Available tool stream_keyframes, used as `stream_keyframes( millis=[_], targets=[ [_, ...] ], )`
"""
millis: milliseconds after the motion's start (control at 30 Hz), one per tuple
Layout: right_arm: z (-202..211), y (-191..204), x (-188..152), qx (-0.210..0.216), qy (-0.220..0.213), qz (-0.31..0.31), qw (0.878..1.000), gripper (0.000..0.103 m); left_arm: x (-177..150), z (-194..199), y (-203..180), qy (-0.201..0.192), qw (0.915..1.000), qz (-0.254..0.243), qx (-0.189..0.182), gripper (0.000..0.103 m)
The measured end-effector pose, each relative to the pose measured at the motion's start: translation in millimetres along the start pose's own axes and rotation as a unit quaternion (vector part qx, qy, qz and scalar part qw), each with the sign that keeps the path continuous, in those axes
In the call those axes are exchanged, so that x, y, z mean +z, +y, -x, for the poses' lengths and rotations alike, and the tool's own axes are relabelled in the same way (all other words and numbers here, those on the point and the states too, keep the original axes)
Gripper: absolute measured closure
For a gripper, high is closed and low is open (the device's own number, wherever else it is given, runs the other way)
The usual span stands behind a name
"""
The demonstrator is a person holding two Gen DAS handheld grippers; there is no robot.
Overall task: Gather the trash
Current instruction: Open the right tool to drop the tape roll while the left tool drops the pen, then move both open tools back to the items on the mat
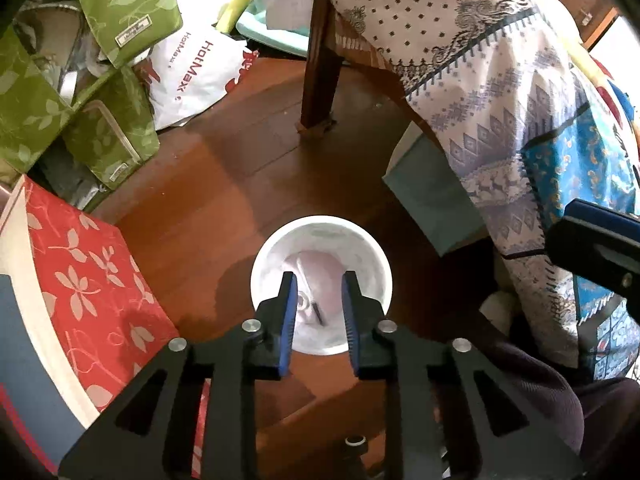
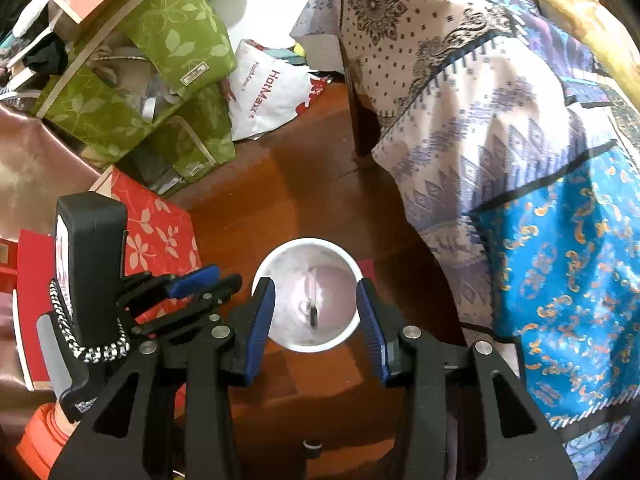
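A white round trash bin [image 1: 320,240] stands on the wooden floor, seen from above in both views [image 2: 306,344]. It has a pale liner and a small dark item with clear wrapping [image 2: 312,314] at its bottom, also in the left wrist view [image 1: 318,314]. My left gripper [image 1: 319,286] hangs open and empty over the bin's mouth. My right gripper [image 2: 316,292] is open wider, its fingers astride the bin's rim from above, empty. The left gripper also shows in the right wrist view [image 2: 204,280], left of the bin.
Green leaf-print boxes [image 1: 100,80] and a red floral box [image 1: 88,280] crowd the left. A white HotMax bag [image 1: 196,76] lies behind. A table leg [image 1: 320,64] and a hanging patterned cloth [image 1: 500,100] stand right. A grey box [image 1: 432,192] sits under the cloth.
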State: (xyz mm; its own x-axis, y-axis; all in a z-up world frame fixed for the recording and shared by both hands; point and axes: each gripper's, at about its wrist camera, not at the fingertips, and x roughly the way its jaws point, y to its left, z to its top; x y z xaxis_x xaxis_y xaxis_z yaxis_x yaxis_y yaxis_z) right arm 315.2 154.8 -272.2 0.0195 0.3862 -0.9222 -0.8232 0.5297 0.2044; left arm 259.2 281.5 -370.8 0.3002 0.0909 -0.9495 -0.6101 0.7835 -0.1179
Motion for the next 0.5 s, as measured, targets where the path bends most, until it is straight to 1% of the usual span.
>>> stream_keyframes(
  millis=[133, 333, 500],
  targets=[
    [17, -2, -3, 0.004, -0.017, -0.002, 1.0, 0.064, -4, 24, -8, -0.015, 0.9999, -0.005, 0.001, 0.08],
    [59, -3, -15, 0.005, -0.054, 0.002, 0.999, 0.064, -10, 83, -25, -0.067, 0.9975, -0.019, 0.009, 0.078],
    [107, -5, -31, -0.004, -0.101, 0.006, 0.995, 0.064, -19, 136, -47, -0.119, 0.9923, -0.033, 0.007, 0.07]
  ],
)
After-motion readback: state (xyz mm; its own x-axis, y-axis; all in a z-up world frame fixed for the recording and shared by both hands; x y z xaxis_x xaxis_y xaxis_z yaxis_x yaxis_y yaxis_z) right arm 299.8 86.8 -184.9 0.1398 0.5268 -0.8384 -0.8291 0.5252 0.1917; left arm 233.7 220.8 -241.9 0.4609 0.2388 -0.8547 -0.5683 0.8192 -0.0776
